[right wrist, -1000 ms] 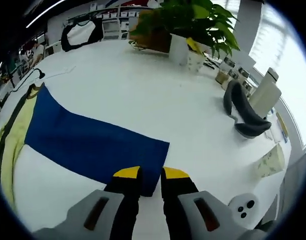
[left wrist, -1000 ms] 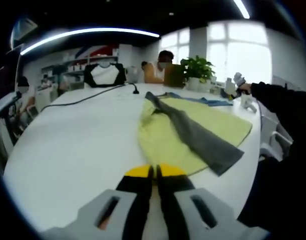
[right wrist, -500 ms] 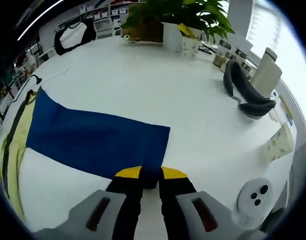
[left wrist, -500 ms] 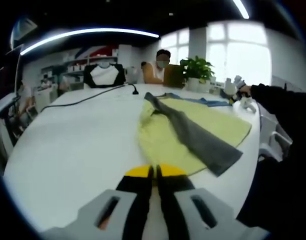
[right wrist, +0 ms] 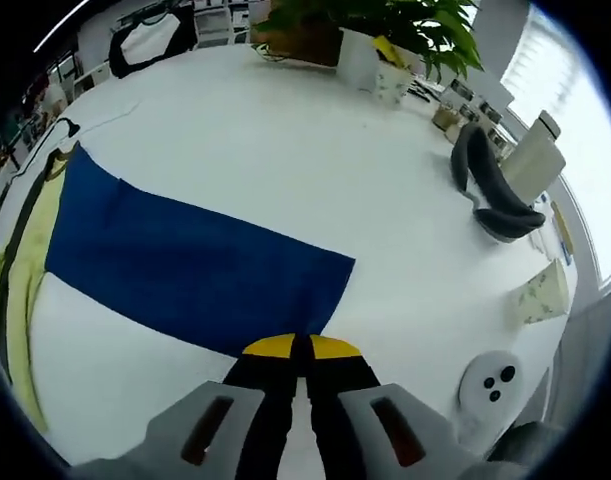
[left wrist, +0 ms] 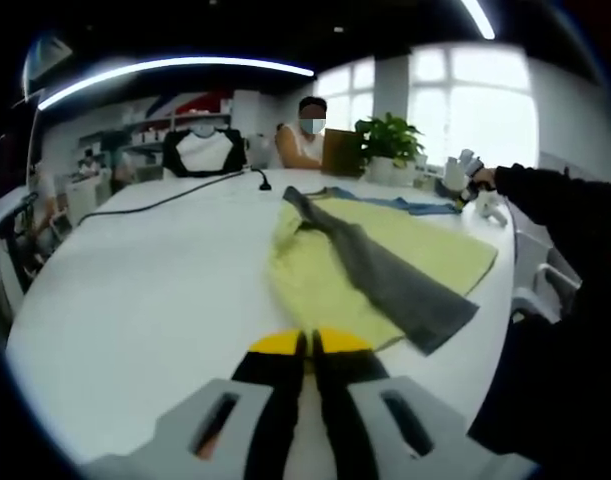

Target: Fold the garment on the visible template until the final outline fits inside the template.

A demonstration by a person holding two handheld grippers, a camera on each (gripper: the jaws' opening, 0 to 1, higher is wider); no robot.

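The right gripper (right wrist: 301, 347) pinches the near edge of the flat blue fabric strip (right wrist: 185, 268), apparently to start a fold, while the left gripper (left wrist: 307, 342) rests closed and empty before the yellow-green garment (left wrist: 380, 260) lying on the white table (left wrist: 145, 280).

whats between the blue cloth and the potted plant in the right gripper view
Bare white table lies between the blue cloth and the potted plant, in the right gripper view.

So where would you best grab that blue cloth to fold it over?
Probably at its near corner, by the right tool, coming in low along the table. The blue cloth lies flat, so only an edge or corner offers something thin to pinch, and that corner sits right at the tool's tips.
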